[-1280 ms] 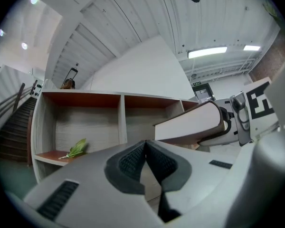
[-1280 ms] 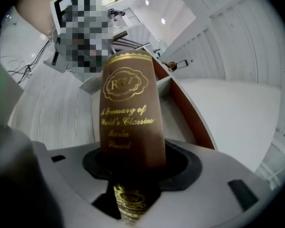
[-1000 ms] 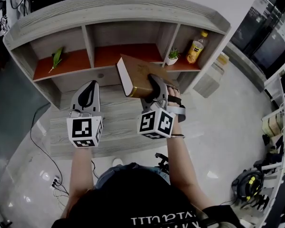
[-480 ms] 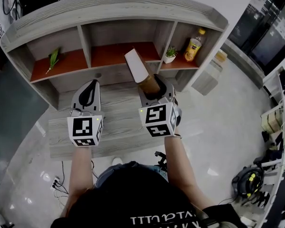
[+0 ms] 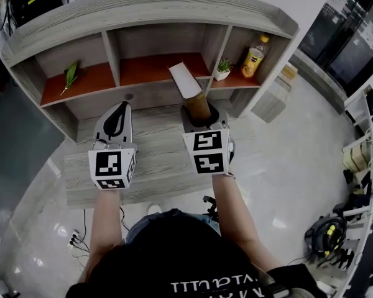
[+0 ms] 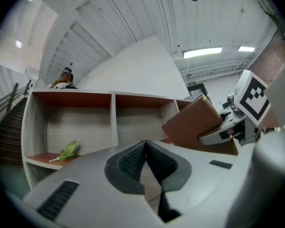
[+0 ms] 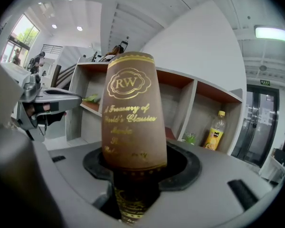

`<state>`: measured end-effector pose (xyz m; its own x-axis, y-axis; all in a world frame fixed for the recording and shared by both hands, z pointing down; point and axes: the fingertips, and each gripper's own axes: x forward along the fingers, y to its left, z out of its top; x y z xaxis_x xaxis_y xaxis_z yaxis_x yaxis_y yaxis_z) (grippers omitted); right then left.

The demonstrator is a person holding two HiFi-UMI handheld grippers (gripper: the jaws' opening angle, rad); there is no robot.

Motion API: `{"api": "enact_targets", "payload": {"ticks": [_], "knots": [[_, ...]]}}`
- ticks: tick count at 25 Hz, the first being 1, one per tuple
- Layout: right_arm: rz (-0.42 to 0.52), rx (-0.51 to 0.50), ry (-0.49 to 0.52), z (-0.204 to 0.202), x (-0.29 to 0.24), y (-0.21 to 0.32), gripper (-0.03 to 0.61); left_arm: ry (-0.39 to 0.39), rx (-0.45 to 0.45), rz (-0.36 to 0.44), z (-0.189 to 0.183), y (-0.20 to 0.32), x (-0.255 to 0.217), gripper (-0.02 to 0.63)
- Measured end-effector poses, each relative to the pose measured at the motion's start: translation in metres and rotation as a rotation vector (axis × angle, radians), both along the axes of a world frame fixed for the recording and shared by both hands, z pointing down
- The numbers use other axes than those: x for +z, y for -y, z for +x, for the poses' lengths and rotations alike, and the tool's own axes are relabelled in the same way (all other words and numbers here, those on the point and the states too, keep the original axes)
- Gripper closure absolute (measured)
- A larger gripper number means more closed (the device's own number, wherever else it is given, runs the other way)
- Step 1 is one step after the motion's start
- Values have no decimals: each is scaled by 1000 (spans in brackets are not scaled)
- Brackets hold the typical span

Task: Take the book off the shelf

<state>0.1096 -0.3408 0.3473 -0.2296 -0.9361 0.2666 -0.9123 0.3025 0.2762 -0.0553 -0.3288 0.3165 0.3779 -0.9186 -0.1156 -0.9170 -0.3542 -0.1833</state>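
Grey wood grain covers the biggest thing before us, the shelf (image 5: 143,8), a long unit with three open compartments whose floors are reddish brown. Below it and nearer to us lies the desk (image 5: 155,166), in the same grey grain, with both of our tools above it.

Next in size is the book (image 5: 189,89), brown with a pale page edge. It is out of the shelf: we hold it above the desk, just in front of the divider between the middle and right compartments. It stands on end and leans away from us towards the shelf. In the right gripper view its spine faces the camera, with gold lettering that begins "RW" above "A Treasury of World's Classics".

Our right gripper (image 5: 199,113) clamps the lower end of the book, one jaw pressed on each cover. Our left gripper (image 5: 119,112) hovers over the left half of the desk, well apart from the book, with its jaws pressed together and nothing between them.

Among the smaller things, a yellow bottle (image 5: 255,58) stands upright in the right compartment. Just beside it, nearer the divider, sits a little potted plant (image 5: 223,71). A green leaf (image 5: 71,76) lies on the floor of the left compartment.
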Motion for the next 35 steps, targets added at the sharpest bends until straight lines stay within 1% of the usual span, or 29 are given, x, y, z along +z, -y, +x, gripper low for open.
{"api": "enact_targets", "payload": {"ticks": [5, 7, 13, 18, 35], "knots": [[-19, 33, 77, 5, -2, 1, 341, 5, 2, 5, 0, -1, -2, 604], [-18, 44, 89, 7, -2, 1, 341, 7, 3, 7, 0, -1, -2, 604], [-16, 67, 102, 13, -5, 0, 342, 13, 7, 4, 1, -3, -2, 604], [-12, 69, 84, 16, -6, -1, 342, 15, 12, 8, 4, -4, -4, 604], [-9, 66, 87, 15, -9, -3, 342, 14, 9, 12, 3, -6, -6, 604]]}}
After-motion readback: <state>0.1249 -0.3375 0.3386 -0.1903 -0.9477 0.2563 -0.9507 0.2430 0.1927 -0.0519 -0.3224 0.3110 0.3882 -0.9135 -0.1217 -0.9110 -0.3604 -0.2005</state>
